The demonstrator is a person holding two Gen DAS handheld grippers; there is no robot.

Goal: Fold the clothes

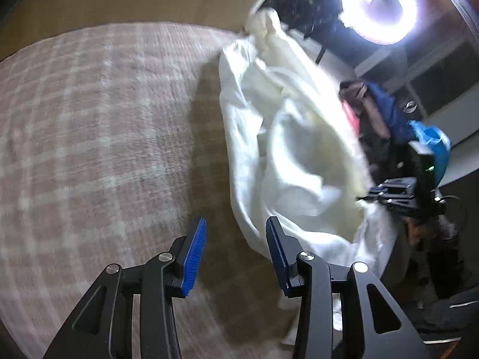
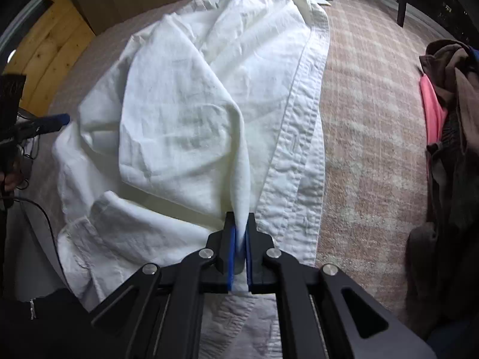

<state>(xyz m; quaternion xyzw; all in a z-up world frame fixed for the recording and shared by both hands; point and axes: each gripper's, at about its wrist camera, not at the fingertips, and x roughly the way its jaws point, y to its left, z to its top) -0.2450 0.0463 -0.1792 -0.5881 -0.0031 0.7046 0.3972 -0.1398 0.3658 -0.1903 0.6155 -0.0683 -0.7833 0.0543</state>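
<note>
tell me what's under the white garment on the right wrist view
The white garment lies spread on a pink plaid cloth, which shows bare to its right and beyond it. The right tongs pinch up one fold. Whatever lies beneath the garment's middle is covered.

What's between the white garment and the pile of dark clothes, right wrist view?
Only bare pink plaid cover lies between the white garment and the pile of dark clothes; the right wrist view shows it.
</note>
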